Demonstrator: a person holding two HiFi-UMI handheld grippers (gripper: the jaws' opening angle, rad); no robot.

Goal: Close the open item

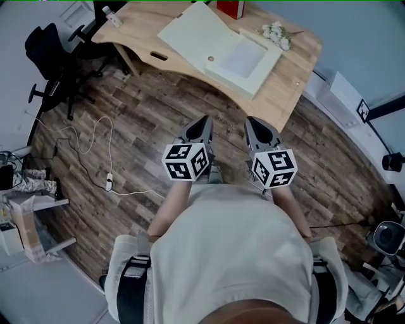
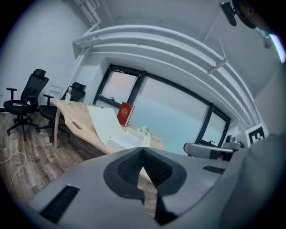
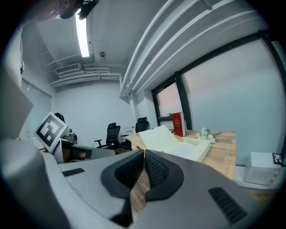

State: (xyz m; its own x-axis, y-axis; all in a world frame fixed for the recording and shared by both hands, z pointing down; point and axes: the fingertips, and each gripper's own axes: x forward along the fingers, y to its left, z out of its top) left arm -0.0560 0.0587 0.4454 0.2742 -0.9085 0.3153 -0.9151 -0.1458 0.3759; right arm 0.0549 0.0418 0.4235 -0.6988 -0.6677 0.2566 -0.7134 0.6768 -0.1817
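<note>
A cream box (image 1: 243,63) lies open on the wooden desk (image 1: 288,82), its wide lid (image 1: 193,35) folded back flat to the left. The same box (image 2: 117,143) shows beyond the left gripper's tips, and the box (image 3: 196,150) sits ahead in the right gripper view. My left gripper (image 1: 201,123) and right gripper (image 1: 254,124) hang side by side over the floor, short of the desk edge. Both are shut with nothing between the jaws, tips touching in the left gripper (image 2: 143,150) and right gripper (image 3: 144,152) views.
A red book (image 1: 231,7) stands at the desk's back, white flowers (image 1: 276,33) beside the box, a bottle (image 1: 112,16) at the far left corner. Black office chairs (image 1: 54,57) stand left. A white cable (image 1: 95,152) trails on the wood floor.
</note>
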